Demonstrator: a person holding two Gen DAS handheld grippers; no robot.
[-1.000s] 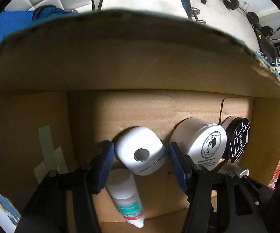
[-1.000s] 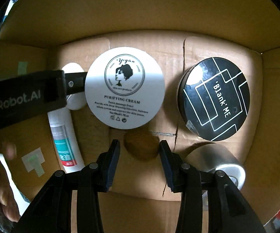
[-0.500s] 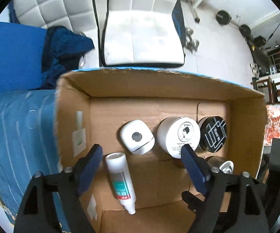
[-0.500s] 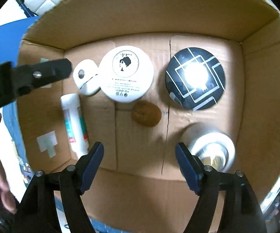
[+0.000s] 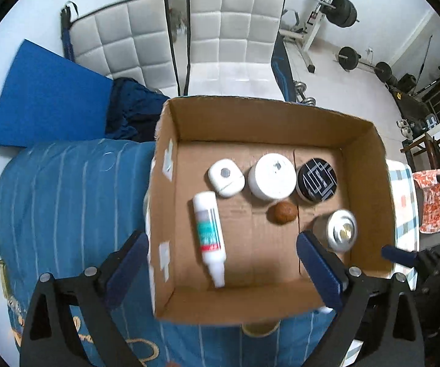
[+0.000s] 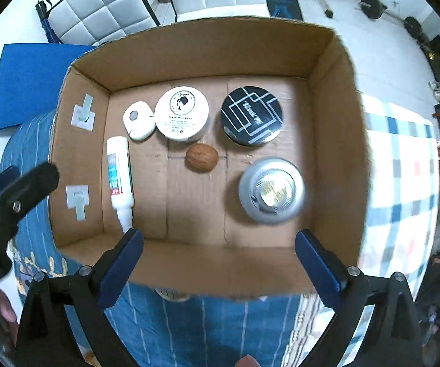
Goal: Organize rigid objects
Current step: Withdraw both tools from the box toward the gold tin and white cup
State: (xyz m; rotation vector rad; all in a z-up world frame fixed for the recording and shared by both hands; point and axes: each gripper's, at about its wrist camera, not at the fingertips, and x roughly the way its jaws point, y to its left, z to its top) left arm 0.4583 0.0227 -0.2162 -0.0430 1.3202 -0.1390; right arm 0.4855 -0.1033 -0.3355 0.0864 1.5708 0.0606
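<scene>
Above an open cardboard box on a blue striped cloth: left gripper and right gripper, jaws just spread wide, nothing between them. Inside, along the far wall: white rounded case, white cream jar, black round tin. In front: walnut, silver-lidded jar. At left, lying flat: white tube.

I see two white padded chairs behind, a blue mat on the floor, barbell weights, and a blue striped bedcover.
</scene>
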